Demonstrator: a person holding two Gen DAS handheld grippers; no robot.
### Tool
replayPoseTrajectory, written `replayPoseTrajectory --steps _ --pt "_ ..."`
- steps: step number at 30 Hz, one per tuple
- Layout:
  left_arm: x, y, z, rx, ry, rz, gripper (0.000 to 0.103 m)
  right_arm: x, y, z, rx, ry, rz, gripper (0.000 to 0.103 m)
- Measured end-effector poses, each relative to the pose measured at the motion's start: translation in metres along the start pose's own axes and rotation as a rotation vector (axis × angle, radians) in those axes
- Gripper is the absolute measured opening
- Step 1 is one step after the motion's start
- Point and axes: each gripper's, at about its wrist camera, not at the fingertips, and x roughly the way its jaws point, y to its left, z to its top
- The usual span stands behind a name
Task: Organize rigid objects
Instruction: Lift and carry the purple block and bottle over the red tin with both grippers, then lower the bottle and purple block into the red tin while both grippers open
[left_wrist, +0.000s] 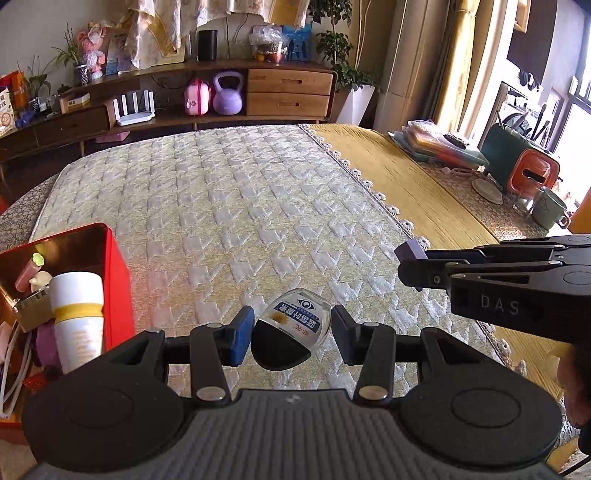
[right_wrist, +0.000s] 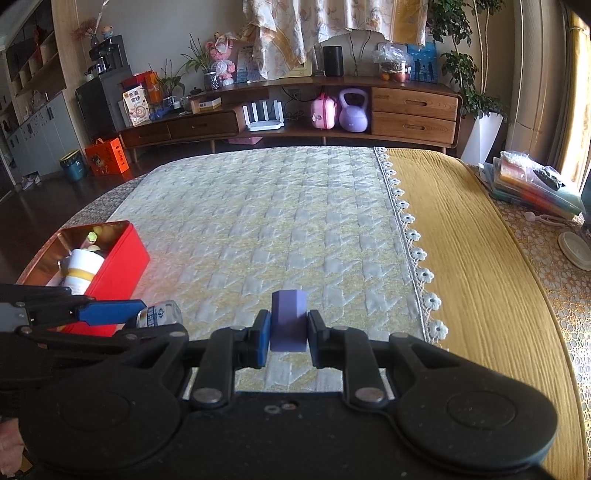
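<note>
Several items are already stowed in the red metal tin (left_wrist: 114, 280). A small clear black-capped bottle (left_wrist: 288, 328) is gripped by the left gripper (left_wrist: 291, 332). A purple hexagonal block (right_wrist: 288, 321) is clamped in the right gripper (right_wrist: 288, 338); both are judged still to be binned.

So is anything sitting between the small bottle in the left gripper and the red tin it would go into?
Nothing visible does. The left gripper holds the small bottle over bare quilted cloth; the red tin lies open just to its left. The white tube already fills part of the tin.
</note>
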Motion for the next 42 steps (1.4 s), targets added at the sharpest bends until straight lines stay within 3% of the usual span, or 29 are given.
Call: replayPoseTrajectory --steps 13,24,34,42 --pt "-0.060 0.033 -0.015 -0.057 -0.039 0.032 0.045 -0.038 0.060 -0.006 -0.080 -0.023 0.056 0.020" --pt "-0.099 0.094 -0.029 -0.127 -0.063 0.079 0.045 -0.036 0.128 -0.004 -0.152 -0.024 0.125 0.020" --pt "-0.111 0.158 -0.033 -0.193 -0.074 0.152 0.045 -0.013 0.183 0.000 -0.210 0.000 0.180 0.020" --pt "-0.096 0.206 -0.027 -0.241 -0.094 0.222 0.045 0.010 0.217 0.001 -0.260 0.025 0.209 0.020"
